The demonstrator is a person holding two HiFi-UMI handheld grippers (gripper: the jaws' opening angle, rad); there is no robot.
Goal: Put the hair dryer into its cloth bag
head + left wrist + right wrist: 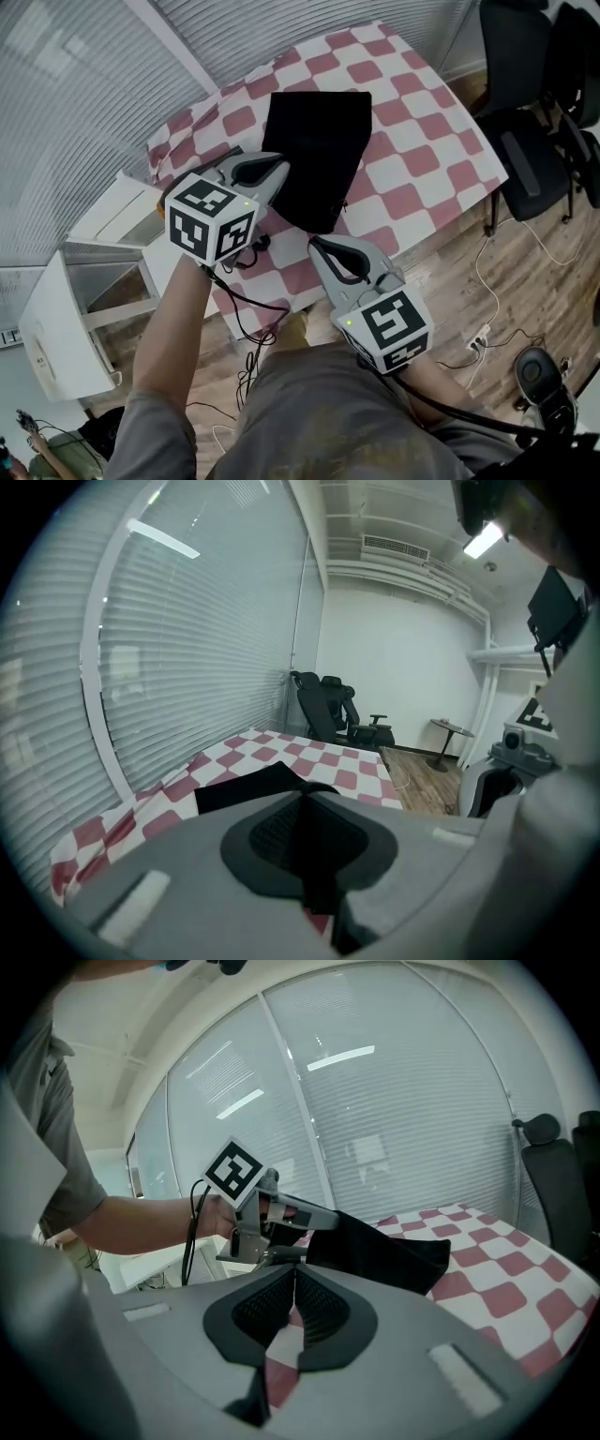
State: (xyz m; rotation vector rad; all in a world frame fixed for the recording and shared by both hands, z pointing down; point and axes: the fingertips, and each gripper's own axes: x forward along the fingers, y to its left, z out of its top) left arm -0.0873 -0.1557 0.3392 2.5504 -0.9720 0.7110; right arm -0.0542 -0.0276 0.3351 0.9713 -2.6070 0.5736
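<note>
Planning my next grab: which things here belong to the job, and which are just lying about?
Job: cloth bag, edge pinched in left tongs; right tongs, shut, empty; no hair dryer clearly visible.
Lying about: office chairs, white cabinet, power strip on floor.

Even ceiling light, fisheye edges, sharp

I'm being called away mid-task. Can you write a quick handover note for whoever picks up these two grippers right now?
Left gripper: shut on the left edge of the cloth bag, holding that edge raised off the checked table.
Right gripper: shut, empty, near the table's front edge, just short of the bag.
Hair dryer: cannot be made out in any view; it may be hidden beneath the left gripper.
Done: bag edge gripped.
Left: open the bag's mouth, find the dryer, slide it in.
</note>
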